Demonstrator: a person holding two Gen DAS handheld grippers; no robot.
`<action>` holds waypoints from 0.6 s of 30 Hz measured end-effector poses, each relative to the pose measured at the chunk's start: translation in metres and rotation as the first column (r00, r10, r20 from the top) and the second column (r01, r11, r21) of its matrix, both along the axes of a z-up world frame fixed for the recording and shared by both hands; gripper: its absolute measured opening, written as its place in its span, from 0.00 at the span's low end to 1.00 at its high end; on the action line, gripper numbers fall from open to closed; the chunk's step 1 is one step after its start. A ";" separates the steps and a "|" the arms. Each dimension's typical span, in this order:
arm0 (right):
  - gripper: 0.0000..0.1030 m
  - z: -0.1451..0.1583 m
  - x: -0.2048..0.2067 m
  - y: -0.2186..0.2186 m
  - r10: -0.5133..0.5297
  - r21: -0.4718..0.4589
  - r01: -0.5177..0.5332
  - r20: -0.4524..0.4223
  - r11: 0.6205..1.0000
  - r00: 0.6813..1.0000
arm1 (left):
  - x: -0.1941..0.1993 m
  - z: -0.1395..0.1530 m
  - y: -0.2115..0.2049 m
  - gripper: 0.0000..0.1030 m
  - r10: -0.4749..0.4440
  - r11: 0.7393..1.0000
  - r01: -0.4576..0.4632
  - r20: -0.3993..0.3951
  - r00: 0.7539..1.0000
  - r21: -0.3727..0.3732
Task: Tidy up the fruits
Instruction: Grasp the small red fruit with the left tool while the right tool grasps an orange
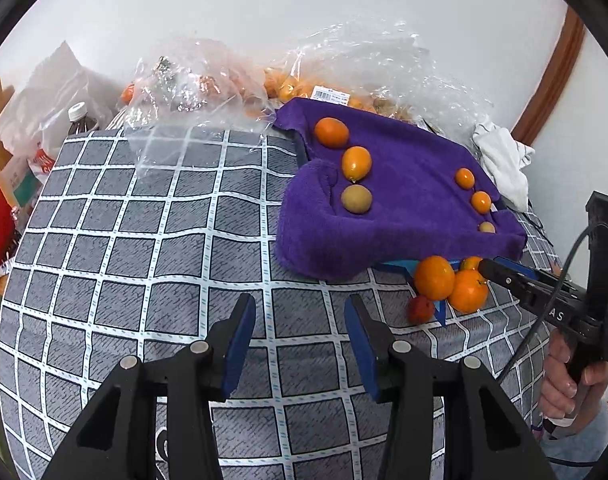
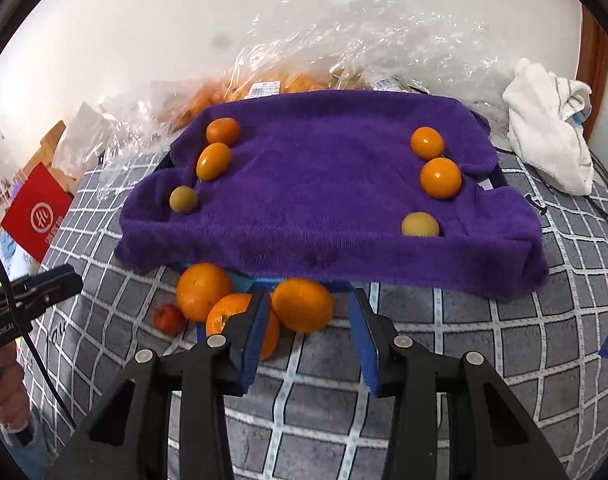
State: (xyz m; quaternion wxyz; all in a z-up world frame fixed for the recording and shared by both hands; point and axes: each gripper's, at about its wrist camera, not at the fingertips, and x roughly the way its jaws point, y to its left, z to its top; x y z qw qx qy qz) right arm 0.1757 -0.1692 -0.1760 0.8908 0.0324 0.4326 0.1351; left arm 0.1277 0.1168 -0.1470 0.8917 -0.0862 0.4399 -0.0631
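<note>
Now both grippers hover spread — nothing held.
Right gripper (image 2: 308, 320) frames an orange (image 2: 302, 305) near the purple towel (image 2: 324, 184); left gripper (image 1: 299, 332) sits over the checked worktop (image 1: 143, 240) — six small fruits line the towel.

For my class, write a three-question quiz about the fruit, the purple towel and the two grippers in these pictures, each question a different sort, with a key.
1. True or false: the right gripper is shut on an orange.
2. How many fruits lie on the purple towel?
3. Multiple choice: the small red fruit lies (A) on the towel, (B) on the checked tablecloth beside the oranges, (C) in a plastic bag.

Key:
1. False; its jaws are open, an orange just ahead of them.
2. Six, three along each side.
3. B.
</note>
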 end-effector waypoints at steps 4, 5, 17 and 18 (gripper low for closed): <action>0.40 -0.004 0.011 -0.003 -0.017 0.030 0.017 -0.025 0.999 1.000 | 0.003 -0.004 0.002 0.43 0.001 1.000 -0.002 -0.007 1.000 -0.013; 0.40 -0.005 0.012 -0.003 -0.016 0.035 0.017 -0.030 0.999 0.999 | 0.004 -0.005 0.002 0.43 0.001 1.000 -0.001 -0.010 1.000 -0.014; 0.30 -0.004 0.000 -0.011 -0.023 -0.011 0.023 0.005 1.000 1.000 | 0.009 -0.007 0.002 0.43 -0.013 0.999 0.012 -0.011 1.000 -0.031; 0.30 -0.002 -0.003 -0.014 -0.033 -0.026 0.033 0.013 0.999 0.999 | 0.008 -0.007 0.002 0.43 -0.013 0.999 0.013 -0.006 1.000 -0.034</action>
